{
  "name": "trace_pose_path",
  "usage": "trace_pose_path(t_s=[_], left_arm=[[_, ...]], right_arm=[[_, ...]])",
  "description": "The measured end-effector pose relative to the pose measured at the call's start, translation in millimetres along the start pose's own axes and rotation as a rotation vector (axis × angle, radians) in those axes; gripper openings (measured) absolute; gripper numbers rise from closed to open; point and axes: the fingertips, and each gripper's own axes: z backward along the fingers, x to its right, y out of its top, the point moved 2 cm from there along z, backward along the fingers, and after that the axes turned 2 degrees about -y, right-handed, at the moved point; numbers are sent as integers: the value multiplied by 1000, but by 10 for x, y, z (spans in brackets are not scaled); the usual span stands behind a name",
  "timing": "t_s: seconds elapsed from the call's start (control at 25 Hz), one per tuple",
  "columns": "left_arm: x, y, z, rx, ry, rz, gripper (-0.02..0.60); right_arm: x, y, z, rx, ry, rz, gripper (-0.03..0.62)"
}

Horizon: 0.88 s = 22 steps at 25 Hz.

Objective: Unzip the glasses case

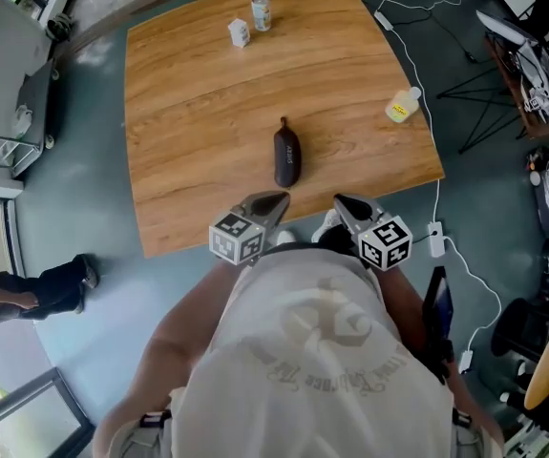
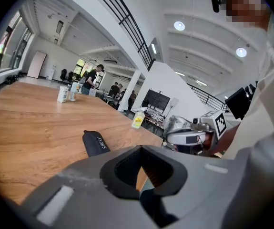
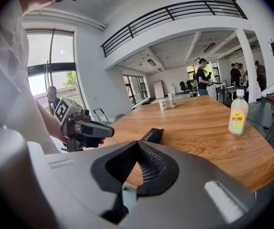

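The broad rectangular light-wood table [image 1: 207,93] filled most of the head view, with the person's white printed T-shirt [image 1: 322,351] at its 6 o'clock edge. The grey left gripper [image 1: 276,199] with its marker cube and the matching right gripper [image 1: 343,201] hovered side by side at that near edge. Each had its jaws clenched together on nothing. The slim black glasses case [image 1: 286,156] with white lettering lay flat on the table at 12 o'clock from both grippers, near their tips but apart from them. A yellow-labelled plastic bottle [image 1: 403,106] stood at the table's 3 o'clock edge. A small white carton [image 1: 239,32] and a pale can [image 1: 261,12] stood close together at 12 o'clock.
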Motion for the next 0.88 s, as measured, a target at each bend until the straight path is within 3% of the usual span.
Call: trace_pose_path(t_s=[0.44,0.64,0.88], left_arm=[[-333,87,-149,-22,81,51,3],[-617,132,-157,-84,100,98,3],[-560,84,-323,-158,51,105,5]], right_arm=[[338,108,-313,-39,50,8,8],[463,273,-594,-56,75,19,8],[566,178,-630,-102,91,5,8]])
